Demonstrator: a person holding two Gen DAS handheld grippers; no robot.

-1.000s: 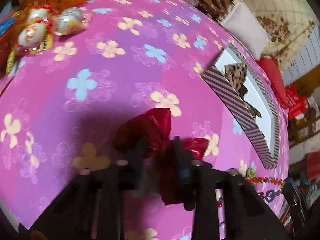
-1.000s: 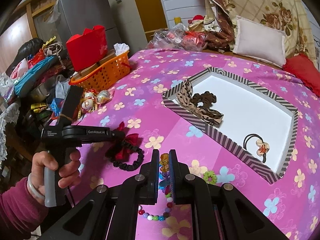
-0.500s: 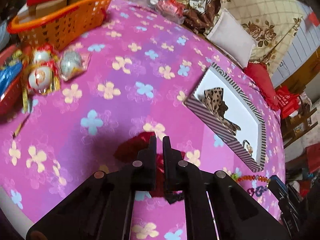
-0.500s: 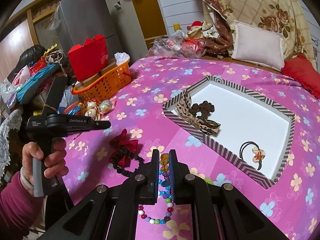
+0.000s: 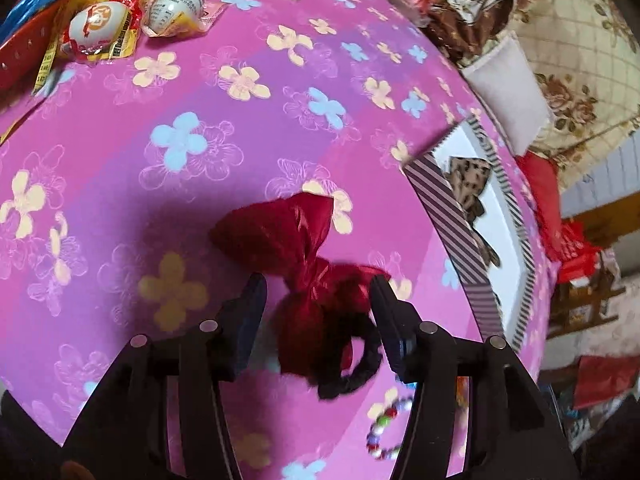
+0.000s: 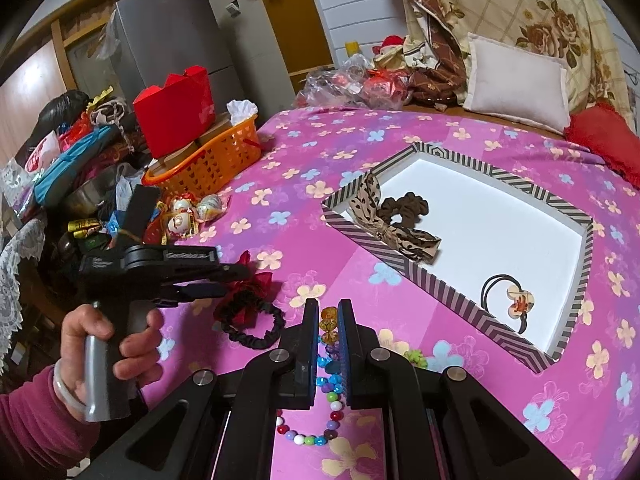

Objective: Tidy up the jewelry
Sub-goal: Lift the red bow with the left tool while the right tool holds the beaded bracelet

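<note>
A red bow on a black scrunchie (image 5: pixel 304 276) lies on the pink flowered cloth; it also shows in the right wrist view (image 6: pixel 250 304). My left gripper (image 5: pixel 318 292) is open, its fingers on either side of the bow's lower half; in the right wrist view it (image 6: pixel 228 278) hovers at the bow. My right gripper (image 6: pixel 325 312) is nearly shut with colourful beads (image 6: pixel 328 324) of a bracelet between its fingers, above the cloth. The striped tray (image 6: pixel 384 254) holds a leopard bow (image 6: pixel 396 232), a brown scrunchie (image 6: pixel 404 206) and a flower hair tie (image 6: pixel 516 304).
An orange basket (image 6: pixel 216 164) with a red box (image 6: pixel 176 108) stands at the table's far left, wrapped eggs (image 6: pixel 188 212) beside it. A small green bead ring (image 6: pixel 416 357) lies near the tray's front corner. Pillows (image 6: pixel 516 80) lie behind the table.
My left gripper was shut and higher half a second ago; it has opened and come down around the red bow. My right gripper has hardly moved.
</note>
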